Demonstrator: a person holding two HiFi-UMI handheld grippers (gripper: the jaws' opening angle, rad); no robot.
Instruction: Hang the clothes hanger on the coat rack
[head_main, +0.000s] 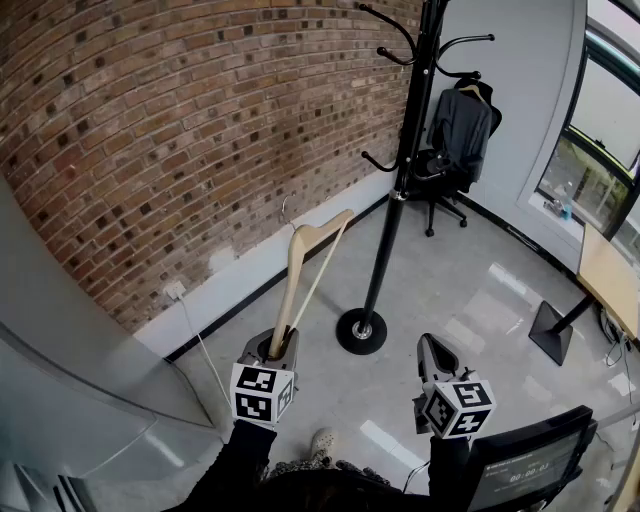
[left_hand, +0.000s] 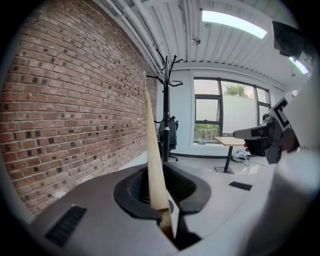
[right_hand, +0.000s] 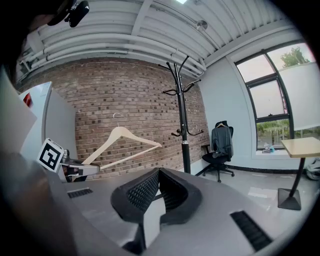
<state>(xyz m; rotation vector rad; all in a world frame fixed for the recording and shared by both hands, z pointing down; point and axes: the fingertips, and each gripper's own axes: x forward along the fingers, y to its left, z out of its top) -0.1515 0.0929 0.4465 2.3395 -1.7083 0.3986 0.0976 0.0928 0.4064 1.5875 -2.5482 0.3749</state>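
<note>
My left gripper (head_main: 280, 346) is shut on one end of a light wooden clothes hanger (head_main: 300, 268). The hanger stands up and away from the jaws, and its thin metal hook (head_main: 285, 212) is near the brick wall. In the left gripper view the hanger's arm (left_hand: 151, 140) rises straight out of the closed jaws (left_hand: 159, 192). The black coat rack (head_main: 400, 170) stands ahead and to the right of the hanger, apart from it, on a round base (head_main: 360, 331). My right gripper (head_main: 432, 348) is shut and holds nothing, level with the left one. The right gripper view shows the hanger (right_hand: 120, 142) left of the rack (right_hand: 183, 120).
A brick wall (head_main: 170, 130) runs along the left, with a grey panel (head_main: 70, 350) at the near left. An office chair with a dark jacket (head_main: 457, 135) stands behind the rack. A wooden table (head_main: 610, 275) and a monitor (head_main: 530, 465) are on the right.
</note>
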